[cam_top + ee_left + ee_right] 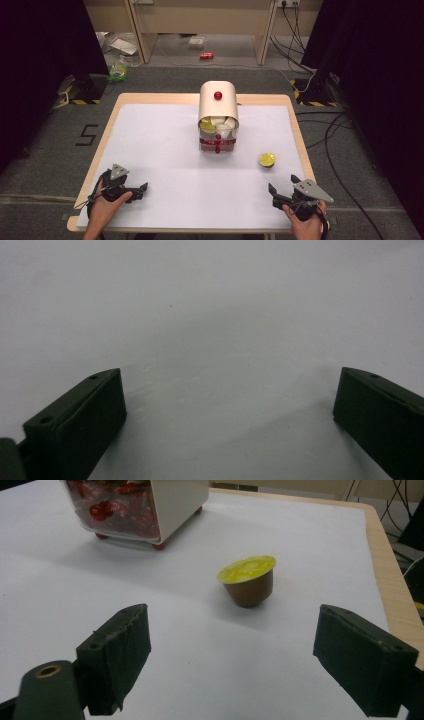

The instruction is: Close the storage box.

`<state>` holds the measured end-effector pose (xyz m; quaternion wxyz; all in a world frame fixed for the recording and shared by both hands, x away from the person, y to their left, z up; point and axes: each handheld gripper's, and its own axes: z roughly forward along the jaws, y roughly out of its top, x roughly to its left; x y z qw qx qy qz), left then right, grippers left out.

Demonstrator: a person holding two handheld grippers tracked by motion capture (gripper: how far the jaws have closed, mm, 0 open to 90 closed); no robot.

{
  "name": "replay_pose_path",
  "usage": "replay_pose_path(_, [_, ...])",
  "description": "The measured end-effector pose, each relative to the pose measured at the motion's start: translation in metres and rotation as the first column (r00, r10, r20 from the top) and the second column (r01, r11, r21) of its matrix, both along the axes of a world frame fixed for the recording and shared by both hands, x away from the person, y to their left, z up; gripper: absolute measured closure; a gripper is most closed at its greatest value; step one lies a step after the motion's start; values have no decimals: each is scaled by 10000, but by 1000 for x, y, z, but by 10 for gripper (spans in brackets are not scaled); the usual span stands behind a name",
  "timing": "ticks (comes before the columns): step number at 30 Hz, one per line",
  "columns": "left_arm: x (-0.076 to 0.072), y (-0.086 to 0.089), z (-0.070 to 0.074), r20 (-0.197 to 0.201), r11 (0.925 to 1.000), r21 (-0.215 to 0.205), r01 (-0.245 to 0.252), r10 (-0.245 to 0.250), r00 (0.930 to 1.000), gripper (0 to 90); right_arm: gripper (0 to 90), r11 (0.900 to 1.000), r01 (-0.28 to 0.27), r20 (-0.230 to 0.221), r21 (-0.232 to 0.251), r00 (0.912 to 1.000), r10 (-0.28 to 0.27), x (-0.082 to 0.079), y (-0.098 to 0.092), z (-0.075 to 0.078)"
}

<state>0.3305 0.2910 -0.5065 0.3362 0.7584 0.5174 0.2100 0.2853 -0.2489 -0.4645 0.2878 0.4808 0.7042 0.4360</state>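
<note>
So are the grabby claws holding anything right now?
No, nothing. The left gripper is open over bare white table. The right gripper is open too, with the yellow-topped capsule sitting untouched ahead of it.

A dim room around a lit work table

A white sheet [165, 150] is laid over a wood-edged table [295, 125] on grey carpet [45, 155]. Black curtains [375, 60] are hung at both sides; cables [340, 145] and a red can [206, 55] are seen on the floor beyond.
</note>
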Motion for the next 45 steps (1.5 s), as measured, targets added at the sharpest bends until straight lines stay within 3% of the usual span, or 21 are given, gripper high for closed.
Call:
replay_pose_path(33, [0,0,0,3,10000,4,2,-2,10000,0,156,9981,-255,-1068,-569,9941,193,-18,-8,-12])
replay_pose_path(45, [0,0,0,6,10000,-7,-3,3,10000,0,156,9960,-399,-1803,-802,9833,249,-21,-8,-19])
